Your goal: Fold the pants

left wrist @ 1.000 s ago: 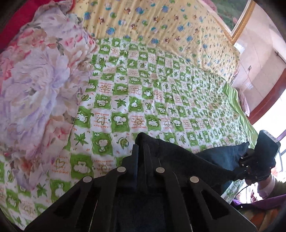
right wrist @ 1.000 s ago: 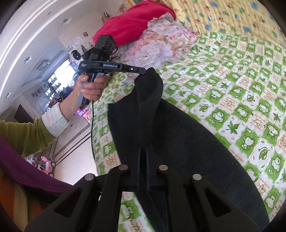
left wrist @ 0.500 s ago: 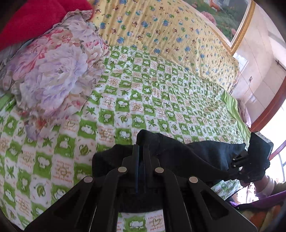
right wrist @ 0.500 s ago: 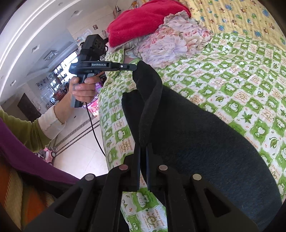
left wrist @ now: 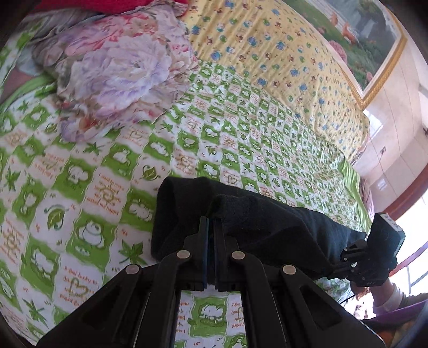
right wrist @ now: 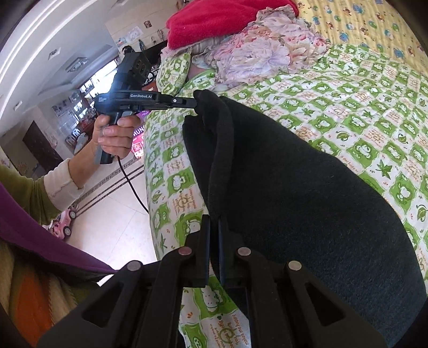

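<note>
Dark navy pants (right wrist: 294, 187) lie spread on the green-and-white checked bedspread (right wrist: 374, 112) near the bed's front edge. My left gripper (left wrist: 210, 222) is shut on one end of the pants' near edge (left wrist: 254, 222). My right gripper (right wrist: 212, 222) is shut on the other end of that edge. The edge is stretched between them, lifted a little off the bed. The left gripper also shows in the right wrist view (right wrist: 194, 103), and the right gripper's body in the left wrist view (left wrist: 374, 257).
A floral quilt (left wrist: 115, 69) and a red blanket (right wrist: 214, 21) are piled at the bed's left end. A yellow patterned sheet (left wrist: 281, 59) covers the far side. The tiled floor (right wrist: 120, 214) lies beyond the bed's edge.
Both grippers have moved back toward the bed's front edge with the pants' edge held between them. The floral quilt now lies farther from the left gripper.
</note>
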A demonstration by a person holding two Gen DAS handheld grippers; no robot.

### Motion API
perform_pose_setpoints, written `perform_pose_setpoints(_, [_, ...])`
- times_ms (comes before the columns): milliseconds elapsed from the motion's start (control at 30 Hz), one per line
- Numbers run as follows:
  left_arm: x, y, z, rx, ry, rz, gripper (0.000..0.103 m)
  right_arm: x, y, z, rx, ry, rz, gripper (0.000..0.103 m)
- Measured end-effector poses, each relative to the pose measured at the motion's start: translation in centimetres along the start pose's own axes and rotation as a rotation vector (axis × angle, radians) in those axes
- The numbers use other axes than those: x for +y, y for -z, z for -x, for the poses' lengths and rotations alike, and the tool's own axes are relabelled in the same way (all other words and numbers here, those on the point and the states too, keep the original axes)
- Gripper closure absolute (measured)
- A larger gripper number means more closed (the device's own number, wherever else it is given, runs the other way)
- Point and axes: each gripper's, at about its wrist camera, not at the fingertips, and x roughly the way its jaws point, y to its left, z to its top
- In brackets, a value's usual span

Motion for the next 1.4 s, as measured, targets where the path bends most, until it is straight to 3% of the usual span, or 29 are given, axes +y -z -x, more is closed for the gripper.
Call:
perform_pose_setpoints(333, [1.6,3.2,-0.2,-0.016,-0.036,0.141,0.103,0.5,-0.3,-0.7,0.006,0.037,0.036,0.097])
perform_pose_setpoints(467, [1.2,3.7,0.3,-0.036,-0.083,0.183,0.103,0.3,-0.6,-1.0,0.011,0.029,0.018,0.093])
perform_pose_setpoints(500, [1.1,3.8,0.5,-0.039,-0.092,0.198,0.103,0.3,-0.6,-1.0,0.010,0.024,0.014,0.088])
perform_pose_setpoints(633, [1.2,4.3,1.7,-0.060,-0.110,0.274,0.103,0.1,-0.7,-0.3,-0.019,0.009,-0.009,0.086])
perform_pose_setpoints(700, [1.3,4.5,2.3,-0.071,-0.107,0.296,0.102,-0.2,-0.9,0.4,-0.037,0.013,-0.028,0.076])
perform_pose_setpoints(733, [1.2,4.6,2.6,-0.077,-0.110,0.306,0.100,-0.4,-0.9,0.7,-0.048,0.015,-0.036,0.071])
perform_pose_setpoints(800, [1.3,4.6,3.1,-0.085,-0.109,0.338,0.087,-1.2,-1.2,1.8,-0.085,0.014,-0.071,0.060])
perform_pose_setpoints(1067, [0.4,4.6,3.9,-0.119,-0.151,0.403,0.067,-6.3,-3.2,5.1,-0.198,0.051,-0.253,0.060])
perform_pose_setpoints(1233, [0.1,4.7,3.0,-0.093,-0.178,0.415,0.066,-9.5,-4.8,4.6,-0.152,0.116,-0.327,0.060])
perform_pose_setpoints(1400, [-0.2,4.9,1.6,-0.056,-0.206,0.402,0.061,-13.0,-5.9,1.8,-0.039,0.001,-0.423,0.060])
